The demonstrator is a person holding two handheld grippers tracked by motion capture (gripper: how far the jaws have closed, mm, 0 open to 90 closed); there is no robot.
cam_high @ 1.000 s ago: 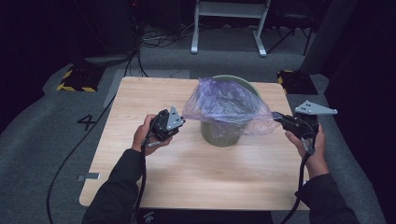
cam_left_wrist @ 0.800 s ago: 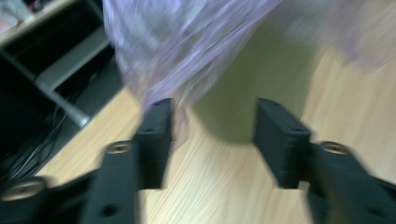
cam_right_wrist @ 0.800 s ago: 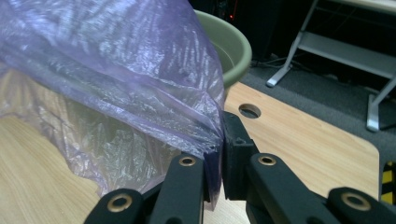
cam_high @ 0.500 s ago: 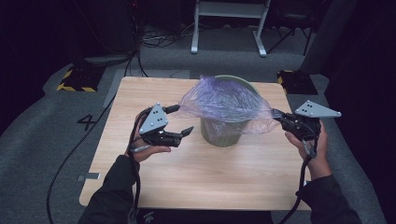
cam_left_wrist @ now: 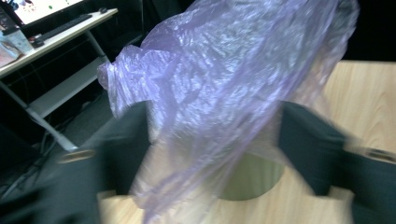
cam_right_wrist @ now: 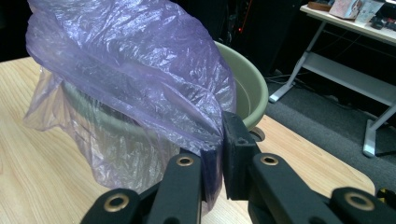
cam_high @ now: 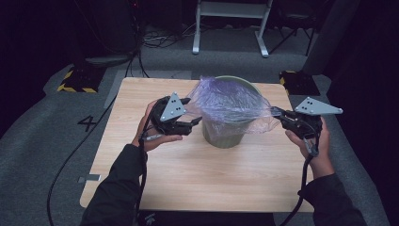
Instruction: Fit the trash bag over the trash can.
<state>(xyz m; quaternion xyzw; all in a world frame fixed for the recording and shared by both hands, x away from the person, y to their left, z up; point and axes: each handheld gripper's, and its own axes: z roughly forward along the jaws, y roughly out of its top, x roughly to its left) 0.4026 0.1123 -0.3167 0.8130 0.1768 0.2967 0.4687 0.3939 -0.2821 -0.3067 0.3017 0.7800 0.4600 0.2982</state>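
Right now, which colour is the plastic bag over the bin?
Translucent purple plastic bag; right gripper view shows it best.

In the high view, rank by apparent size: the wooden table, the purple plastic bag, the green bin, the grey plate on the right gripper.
1. wooden table
2. purple plastic bag
3. green bin, partly covered by the bag, so this is unsure
4. grey plate

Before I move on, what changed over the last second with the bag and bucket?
The left gripper let go of the purple bag, rose, and its jaws now stand open around the bag's edge. The right gripper stays shut on the bag; the green bucket hasn't moved.
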